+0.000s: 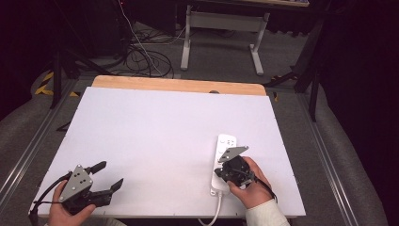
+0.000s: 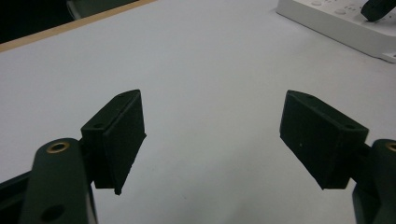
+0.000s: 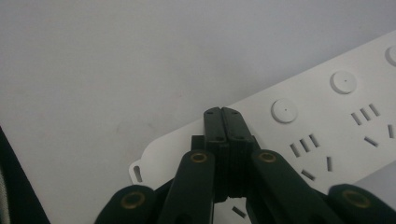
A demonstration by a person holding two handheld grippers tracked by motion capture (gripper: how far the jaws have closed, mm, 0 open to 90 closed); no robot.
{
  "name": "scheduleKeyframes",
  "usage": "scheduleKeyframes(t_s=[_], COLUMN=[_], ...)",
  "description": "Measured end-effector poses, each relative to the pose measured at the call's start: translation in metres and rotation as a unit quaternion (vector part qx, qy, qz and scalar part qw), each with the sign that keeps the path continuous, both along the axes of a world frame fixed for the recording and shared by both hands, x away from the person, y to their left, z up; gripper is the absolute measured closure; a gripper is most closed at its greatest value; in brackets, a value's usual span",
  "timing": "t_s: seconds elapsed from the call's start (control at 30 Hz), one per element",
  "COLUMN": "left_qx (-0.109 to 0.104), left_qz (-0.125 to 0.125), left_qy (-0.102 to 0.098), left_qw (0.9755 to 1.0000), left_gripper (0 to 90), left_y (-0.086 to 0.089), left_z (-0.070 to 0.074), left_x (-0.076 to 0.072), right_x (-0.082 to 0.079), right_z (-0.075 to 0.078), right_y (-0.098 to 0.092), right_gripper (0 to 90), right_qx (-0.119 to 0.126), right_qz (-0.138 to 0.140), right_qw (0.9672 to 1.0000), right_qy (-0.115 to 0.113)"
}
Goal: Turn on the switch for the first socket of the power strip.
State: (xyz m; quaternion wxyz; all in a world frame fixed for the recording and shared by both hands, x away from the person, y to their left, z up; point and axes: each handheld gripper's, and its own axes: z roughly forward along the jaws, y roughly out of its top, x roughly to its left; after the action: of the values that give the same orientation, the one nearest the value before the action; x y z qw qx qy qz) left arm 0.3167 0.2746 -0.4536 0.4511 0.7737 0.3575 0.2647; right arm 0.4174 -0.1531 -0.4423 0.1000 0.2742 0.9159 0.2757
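Pressing down near the cable end of the strip [image 1: 225, 160], your right gripper [image 3: 222, 114] is working with its jaws closed flat together, holding nothing — seemingly aiming at a switch. The strip is lying on the counter's [image 1: 155, 132] right side. Your left gripper [image 1: 107, 177] is waiting well apart, jaws wide and empty. Nothing is plugged in; most work looks undone.
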Motion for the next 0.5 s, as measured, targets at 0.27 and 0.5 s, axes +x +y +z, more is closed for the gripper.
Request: scheduleKeyframes(t_s=[0.27, 0.5], left_qx=[0.001, -0.001], left_qz=[0.000, 0.001], left_qy=[0.000, 0.000], left_qw=[1.0000, 1.0000], left_gripper=[23.1, 23.1], left_y=[-0.0002, -0.0003], left_z=[0.0001, 0.0002], left_x=[-0.0002, -0.0005], right_x=[0.0004, 0.0010], right_z=[-0.0008, -0.0019], right_y=[0.0000, -0.0002], right_gripper=[90.0, 90.0], right_qx=[0.001, 0.002], right_qz=[0.000, -0.002], right_qw=[1.0000, 1.0000], right_qy=[0.001, -0.001])
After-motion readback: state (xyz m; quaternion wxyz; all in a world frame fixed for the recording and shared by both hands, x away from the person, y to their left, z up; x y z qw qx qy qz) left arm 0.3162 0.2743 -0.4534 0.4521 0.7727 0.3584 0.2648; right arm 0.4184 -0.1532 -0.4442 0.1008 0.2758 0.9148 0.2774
